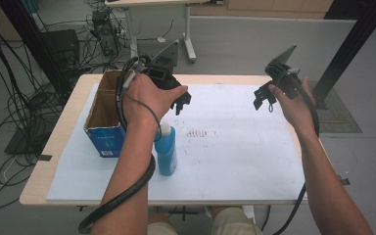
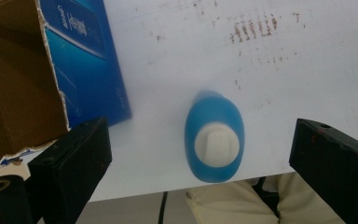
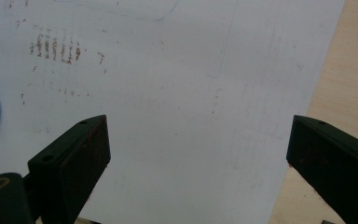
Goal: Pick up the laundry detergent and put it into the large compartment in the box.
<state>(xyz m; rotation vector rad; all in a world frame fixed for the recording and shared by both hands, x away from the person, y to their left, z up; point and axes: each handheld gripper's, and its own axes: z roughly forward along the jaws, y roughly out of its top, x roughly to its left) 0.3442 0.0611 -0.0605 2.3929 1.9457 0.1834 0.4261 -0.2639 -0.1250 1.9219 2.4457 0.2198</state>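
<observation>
Left gripper hovers over the blue bottle, jaws spread wide and holding nothing.

The bottle stands upright on the white sheet, just beside the open cardboard box, its white cap pointing straight up between the jaws. Its long axis runs vertical, so a straight descent should bracket it. The right gripper, also open and empty, hangs well apart over bare sheet; the left is far nearer.

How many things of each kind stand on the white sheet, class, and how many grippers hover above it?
Blue bottle: 1
Open cardboard box: 1
Grippers, left gripper and right gripper, both open: 2
Total: 4
</observation>
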